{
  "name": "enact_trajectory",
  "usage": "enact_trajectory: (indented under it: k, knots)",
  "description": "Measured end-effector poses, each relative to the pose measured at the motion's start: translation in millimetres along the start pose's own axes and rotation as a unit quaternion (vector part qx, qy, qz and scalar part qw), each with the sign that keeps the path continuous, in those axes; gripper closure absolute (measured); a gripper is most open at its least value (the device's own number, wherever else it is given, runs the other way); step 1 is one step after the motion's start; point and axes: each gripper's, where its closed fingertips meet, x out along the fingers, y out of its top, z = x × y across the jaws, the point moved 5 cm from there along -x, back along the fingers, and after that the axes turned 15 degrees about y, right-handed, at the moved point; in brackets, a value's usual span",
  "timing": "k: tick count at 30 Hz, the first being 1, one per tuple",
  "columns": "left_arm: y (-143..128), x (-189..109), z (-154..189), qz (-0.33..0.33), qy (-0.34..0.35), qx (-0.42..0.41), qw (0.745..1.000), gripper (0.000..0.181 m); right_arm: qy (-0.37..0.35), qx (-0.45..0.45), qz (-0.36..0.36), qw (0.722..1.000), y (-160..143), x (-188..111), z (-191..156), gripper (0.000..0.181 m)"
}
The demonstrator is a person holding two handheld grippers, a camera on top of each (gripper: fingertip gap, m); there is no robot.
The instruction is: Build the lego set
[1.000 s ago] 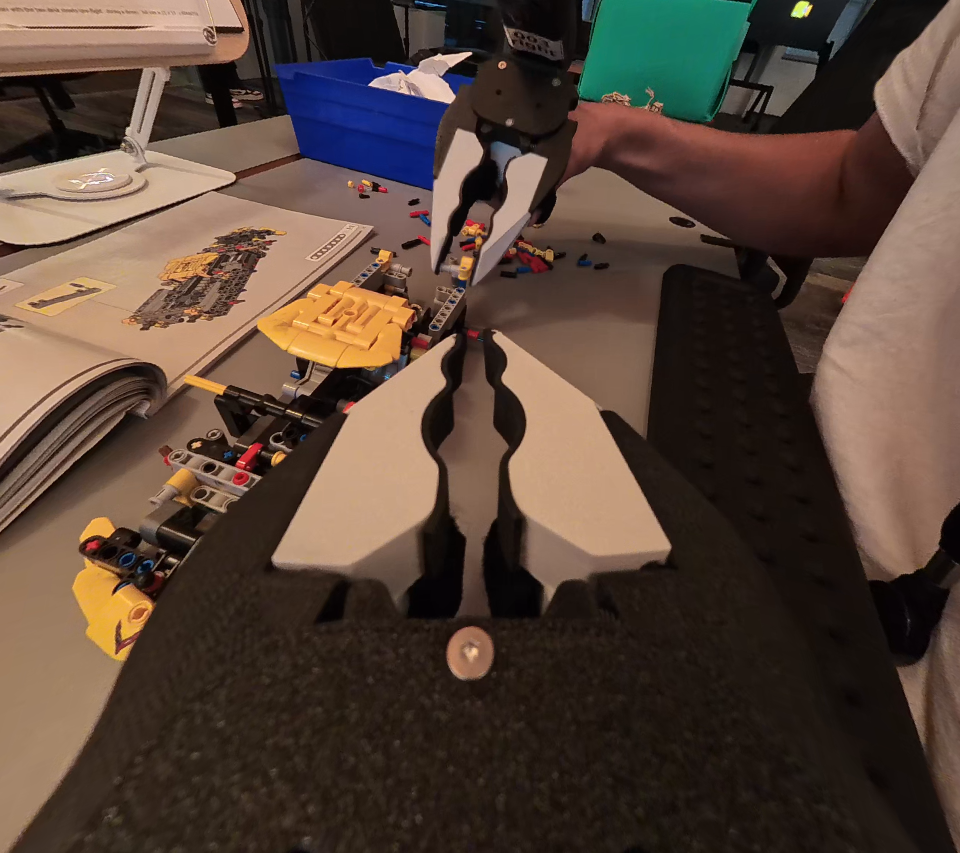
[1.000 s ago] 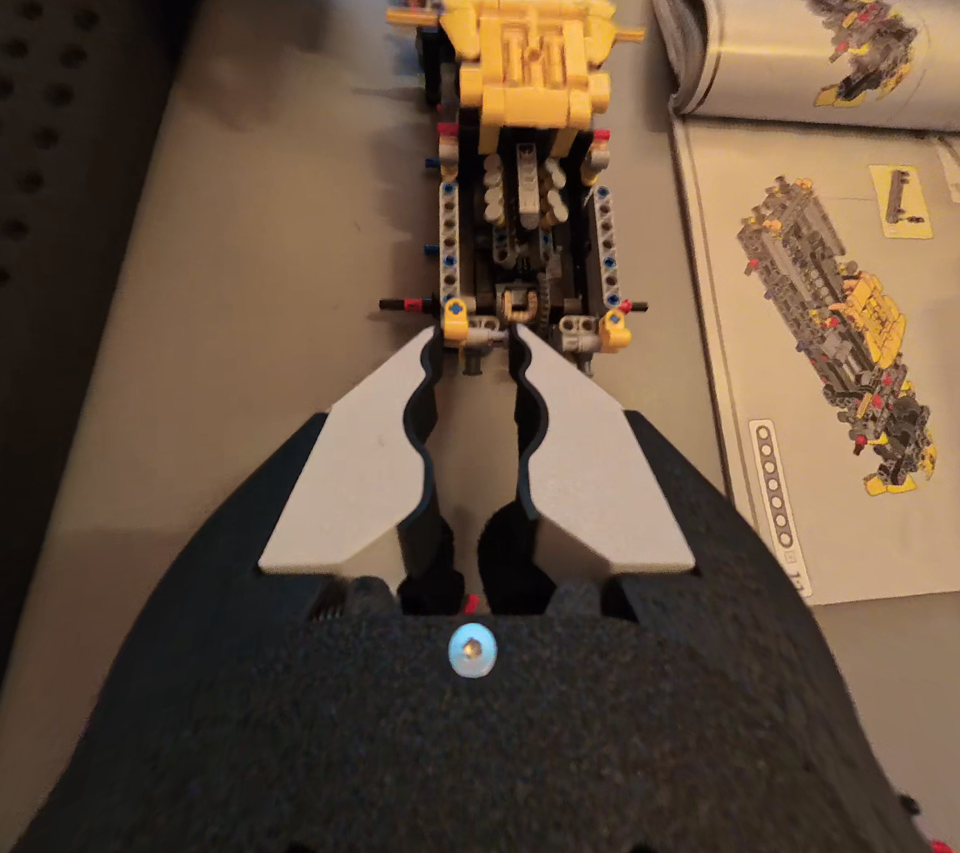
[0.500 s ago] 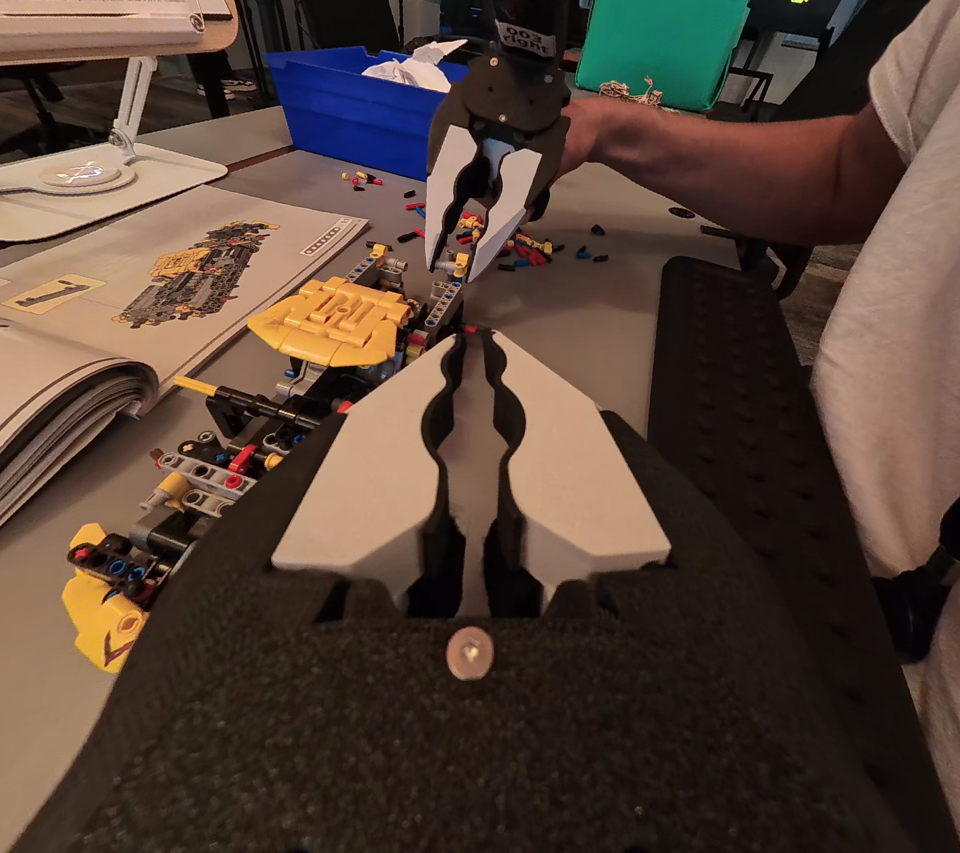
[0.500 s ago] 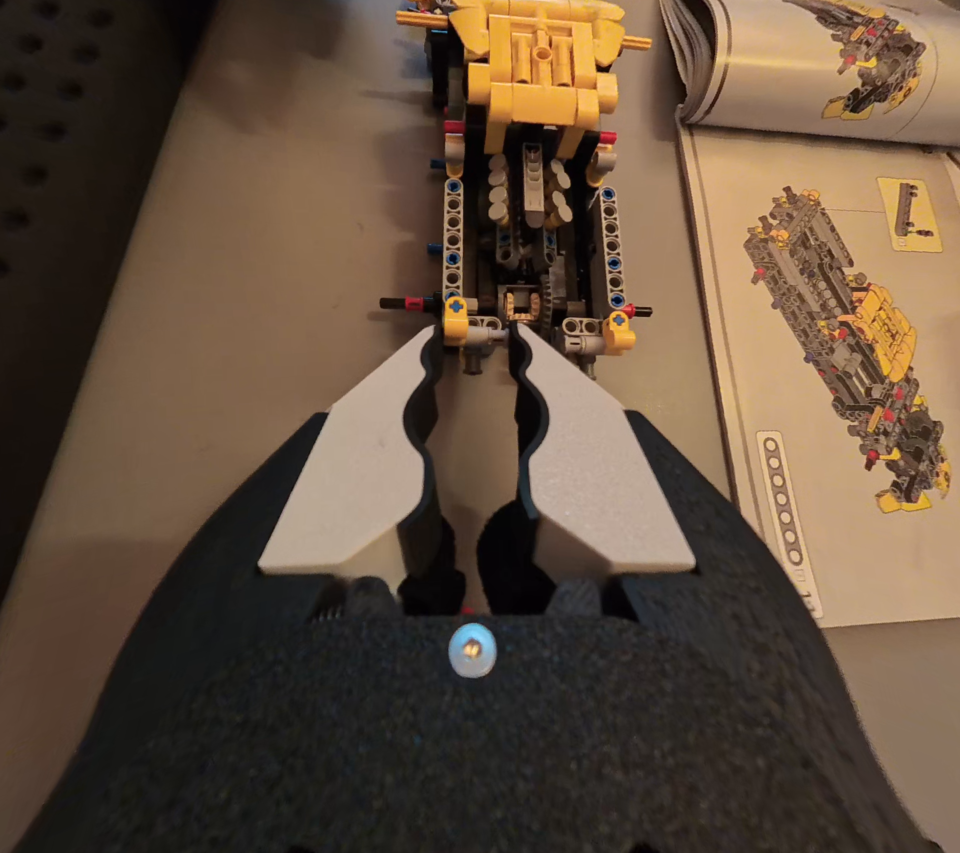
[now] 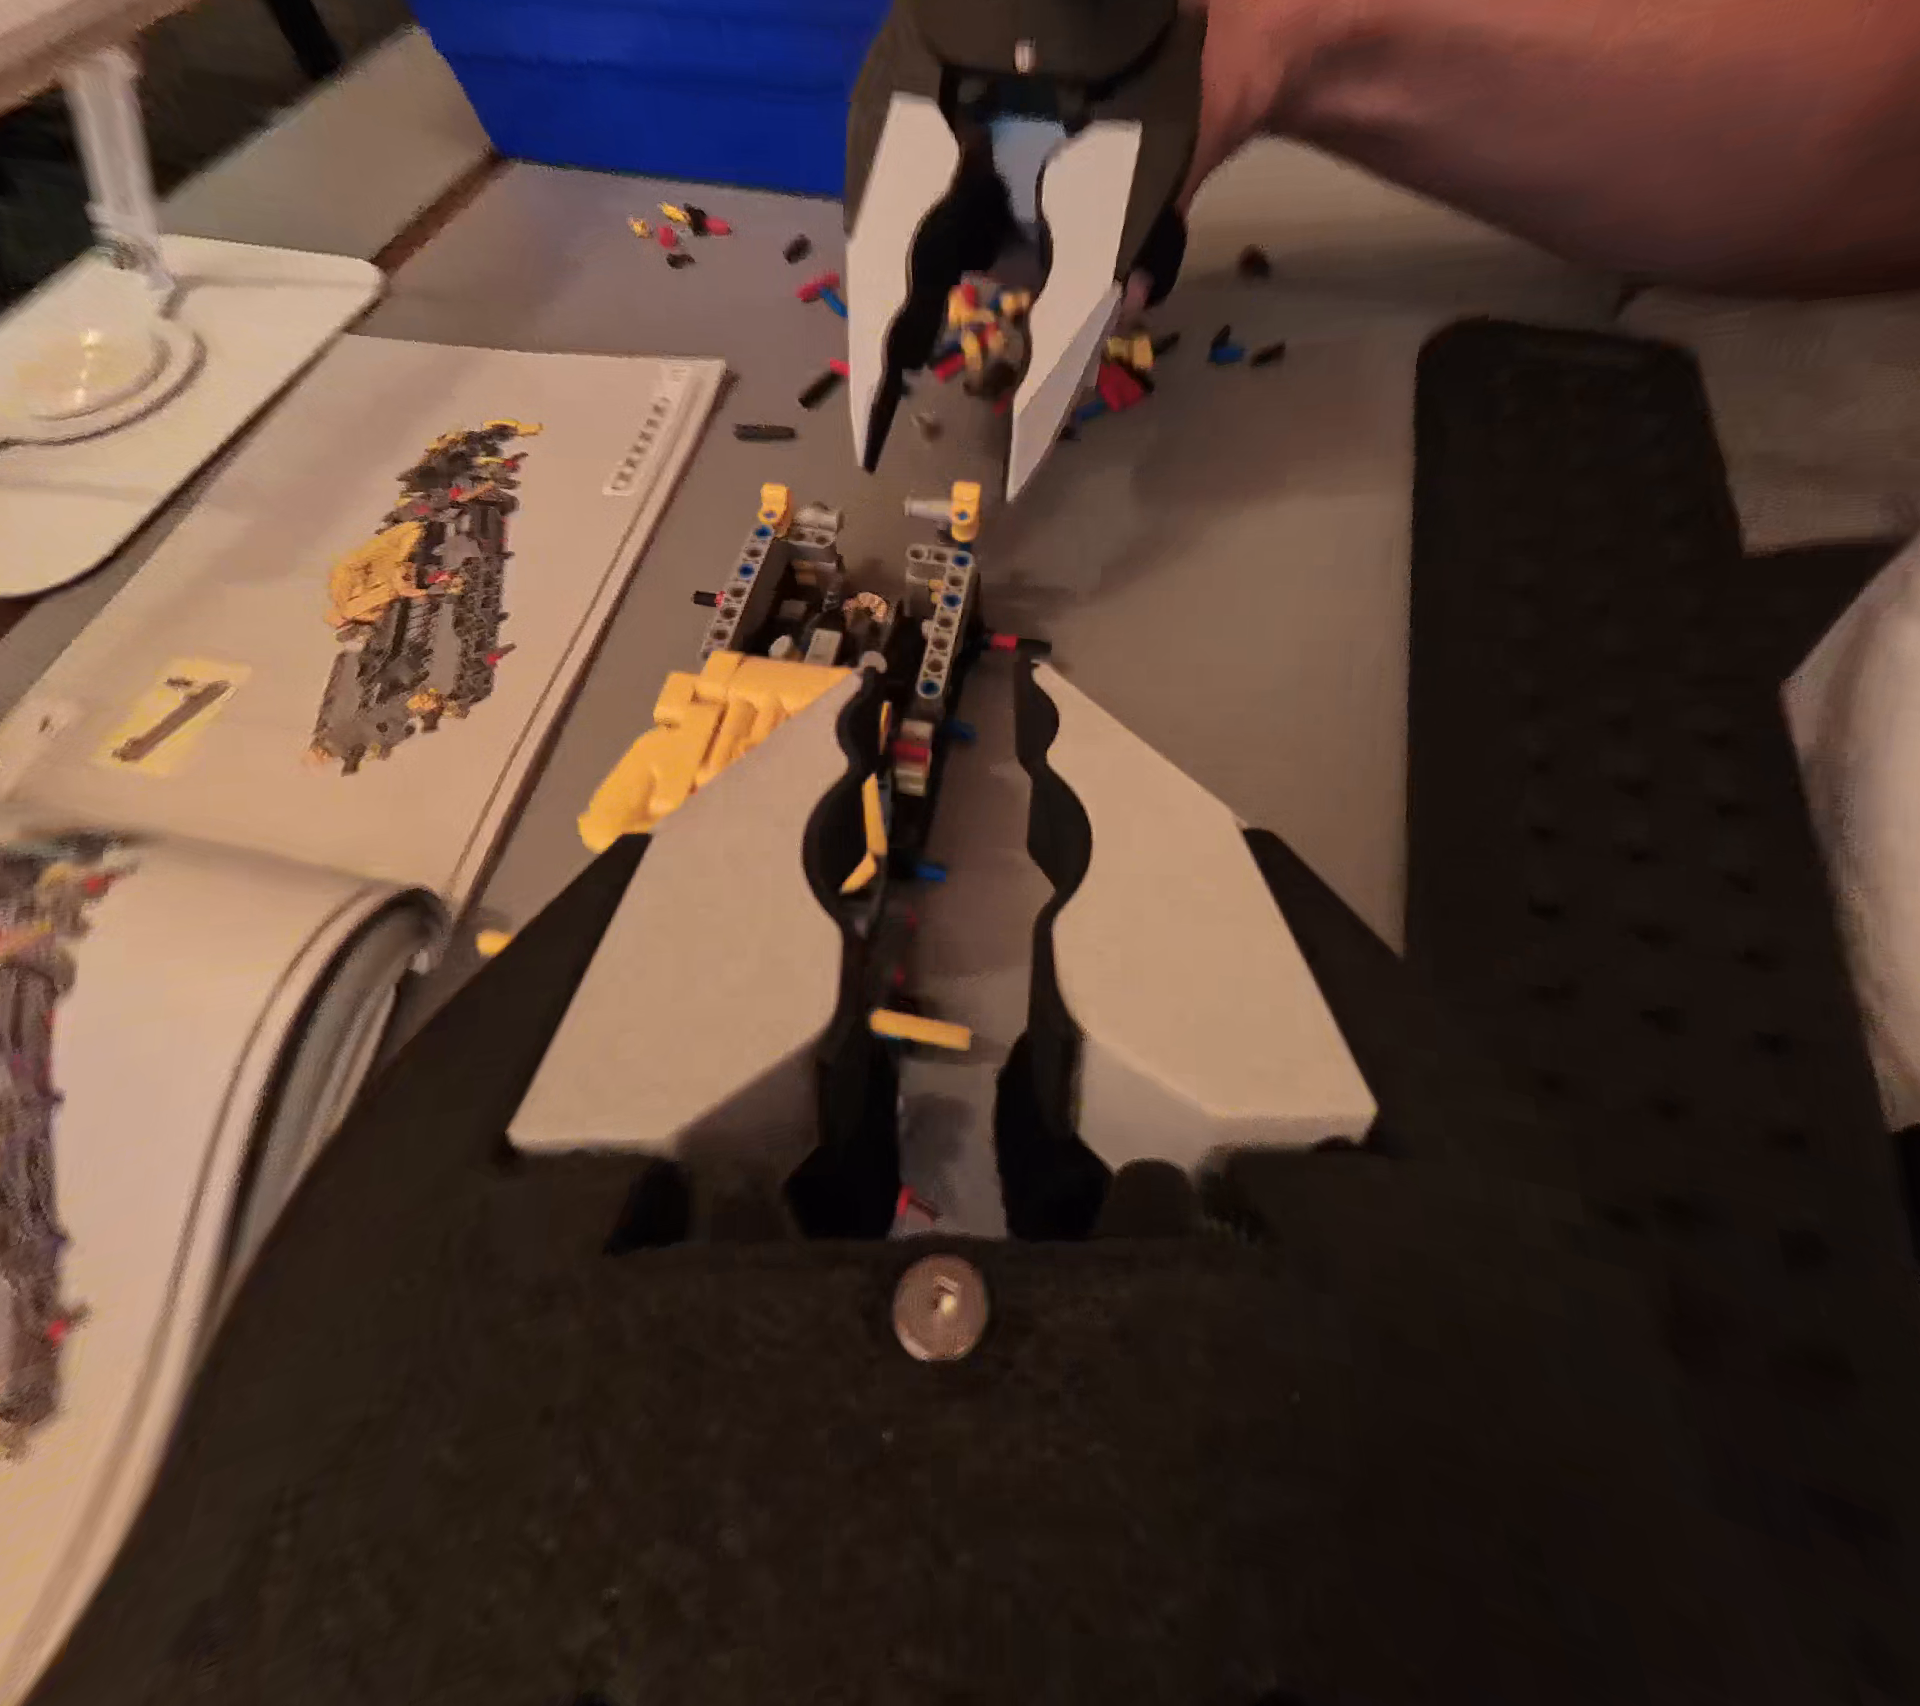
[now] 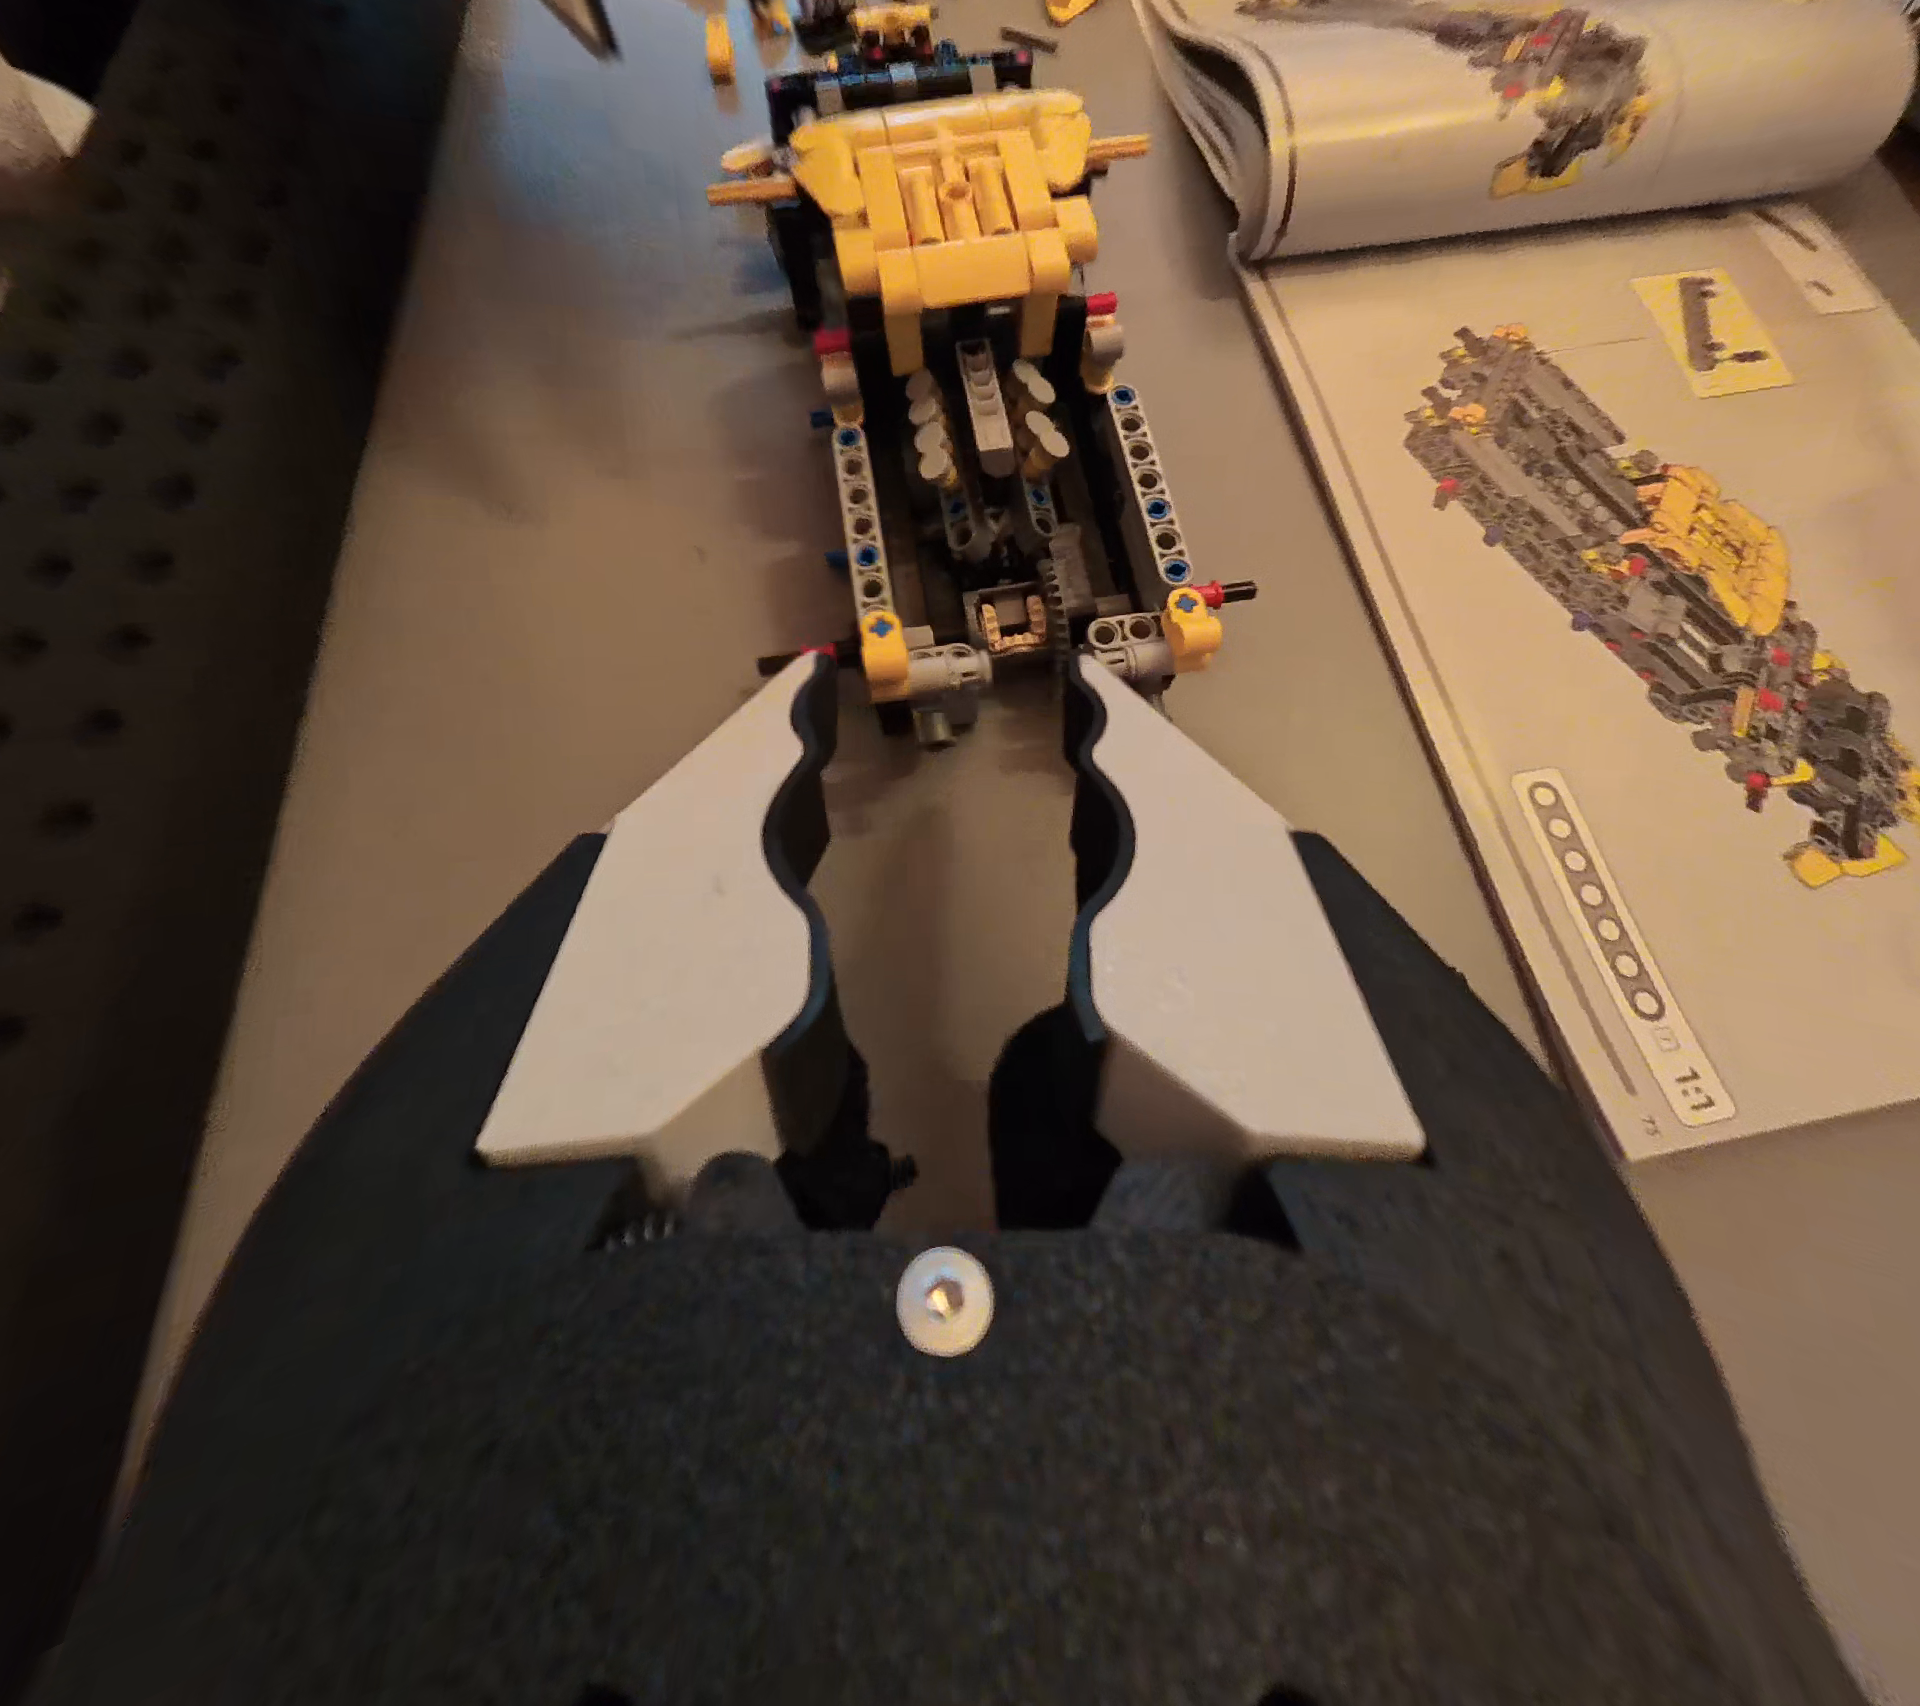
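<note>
The long yellow, black and grey lego vehicle model (image 6: 956, 202) lies on the grey table (image 6: 582, 451). In the right wrist view my right gripper (image 6: 948, 669) is open, its tips either side of the grey connector (image 6: 951, 680) at the model's near end, with a gap to each pad. In the left wrist view the model (image 5: 707, 742) runs away from me, and my left gripper (image 5: 943, 680) is open above its right side rail, gripping nothing. The right gripper (image 5: 948, 477) hangs open over the model's far end. The left gripper (image 6: 686, 25) shows open beyond the model.
An open instruction booklet (image 5: 416, 596) lies left of the model, and it also shows in the right wrist view (image 6: 1610, 565). Loose pieces (image 5: 987, 337) are scattered in front of a blue bin (image 5: 644, 46). A black perforated mat (image 5: 1610, 721) lies alongside. A person's forearm (image 5: 1558, 118) reaches in. The tips of one gripper are about 12 cm away from the tips of the other.
Both grippers' jaws have opened wider. My left gripper has moved forward over the model. My right gripper's pads have spread away from the grey connector at the model's end.
</note>
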Motion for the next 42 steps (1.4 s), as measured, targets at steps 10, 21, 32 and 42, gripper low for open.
enact_trajectory:
  k: [10,21,32,42]
  knots:
    - [3,82,20,-0.226,-0.055,0.193,0.953,0.156,-0.176,0.212,0.104,0.956,-18,-9,-34,0.131]
    - [2,109,23,-0.33,-0.056,0.224,0.915,0.163,-0.141,0.401,0.257,0.868,-18,20,-61,0.1]
    - [-4,115,27,-0.368,-0.05,0.224,0.901,0.161,-0.118,0.385,0.278,0.872,-12,19,-65,0.101]
    - [20,100,7,-0.333,-0.034,0.139,0.932,0.174,-0.154,0.404,0.295,0.852,-2,29,-52,0.087]
